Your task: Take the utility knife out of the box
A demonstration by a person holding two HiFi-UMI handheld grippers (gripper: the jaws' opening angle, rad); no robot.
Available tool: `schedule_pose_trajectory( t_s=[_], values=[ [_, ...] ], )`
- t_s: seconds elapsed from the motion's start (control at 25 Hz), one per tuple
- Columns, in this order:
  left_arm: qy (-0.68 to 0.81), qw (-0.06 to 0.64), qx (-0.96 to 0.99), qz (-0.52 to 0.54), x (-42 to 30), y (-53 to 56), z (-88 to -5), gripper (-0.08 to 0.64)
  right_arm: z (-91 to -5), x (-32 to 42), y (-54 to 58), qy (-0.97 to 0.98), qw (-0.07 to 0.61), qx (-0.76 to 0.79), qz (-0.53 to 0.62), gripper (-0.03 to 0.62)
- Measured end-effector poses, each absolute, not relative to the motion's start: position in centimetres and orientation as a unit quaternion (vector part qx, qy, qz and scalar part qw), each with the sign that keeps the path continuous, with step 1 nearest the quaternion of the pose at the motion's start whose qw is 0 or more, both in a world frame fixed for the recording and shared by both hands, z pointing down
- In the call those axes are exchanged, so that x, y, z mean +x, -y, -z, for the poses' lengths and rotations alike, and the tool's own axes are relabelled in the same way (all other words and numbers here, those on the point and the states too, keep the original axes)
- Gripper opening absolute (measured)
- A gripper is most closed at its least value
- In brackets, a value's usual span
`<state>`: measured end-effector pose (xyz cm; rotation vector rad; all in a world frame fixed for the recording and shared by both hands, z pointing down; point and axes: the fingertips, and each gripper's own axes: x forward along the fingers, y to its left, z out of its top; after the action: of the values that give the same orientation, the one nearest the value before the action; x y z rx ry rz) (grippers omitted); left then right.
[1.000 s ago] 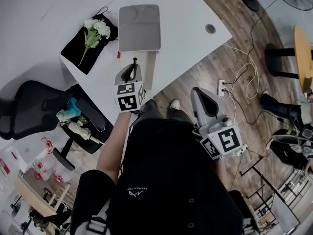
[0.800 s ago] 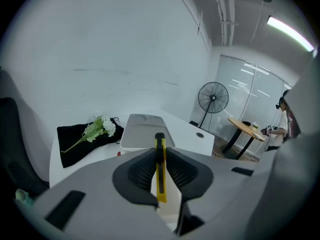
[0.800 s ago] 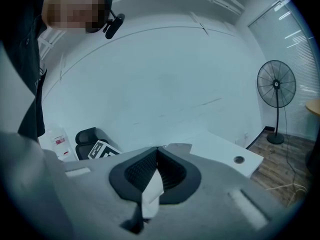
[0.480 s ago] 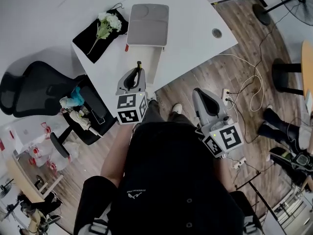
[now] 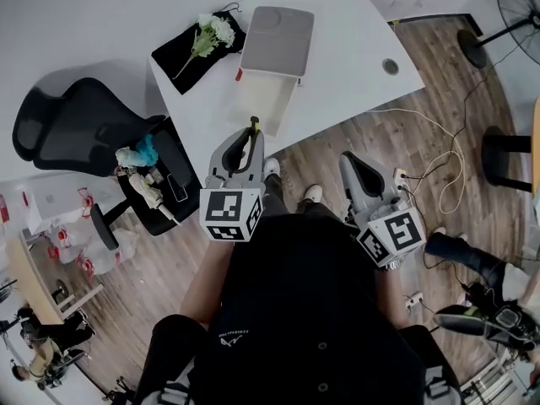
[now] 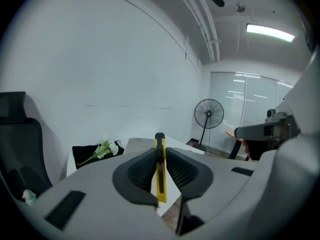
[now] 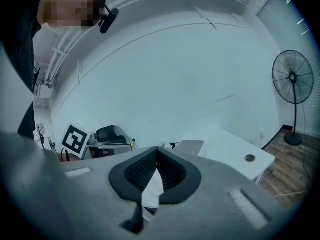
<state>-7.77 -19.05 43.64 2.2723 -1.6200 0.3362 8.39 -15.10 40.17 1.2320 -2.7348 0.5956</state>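
Observation:
My left gripper [image 5: 250, 135] is shut on a yellow utility knife [image 5: 254, 126], held in the air short of the table's near edge, in front of the person's body. In the left gripper view the knife [image 6: 160, 171] stands upright, clamped between the dark pads, with its black tip above them. The box [image 5: 275, 47], grey-topped with a pale open part toward me, lies on the white table [image 5: 354, 53], well beyond the knife. My right gripper [image 5: 355, 162] hangs over the wooden floor to the right, shut, its fingertips [image 7: 157, 151] meeting with nothing between them.
A black cloth [image 5: 187, 60] with white flowers [image 5: 216, 30] lies left of the box. A black office chair [image 5: 76, 133] stands at the table's left, with small items on a second seat. Cables [image 5: 430, 163] and a fan [image 5: 519, 7] are on the floor at right.
The left gripper has risen and drawn back from the table toward the body with the knife still in it. The right gripper shifted only a little.

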Motion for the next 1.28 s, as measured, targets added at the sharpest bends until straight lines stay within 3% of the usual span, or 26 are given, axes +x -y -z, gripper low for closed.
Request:
schedule_pose_trajectory(
  t_s=[0.72,1.28],
  values=[
    [0.573,0.154,0.803,-0.064,-3.9,9.7,-41.4,0.062,-39.9,10.9,11.3,0.916,0.045,0.358,-0.176,0.005],
    [0.563,0.123,0.816,-0.042,-1.0,9.9,-39.1,0.062,-38.4,14.2,10.2,0.912,0.038,0.38,-0.149,0.004]
  ],
)
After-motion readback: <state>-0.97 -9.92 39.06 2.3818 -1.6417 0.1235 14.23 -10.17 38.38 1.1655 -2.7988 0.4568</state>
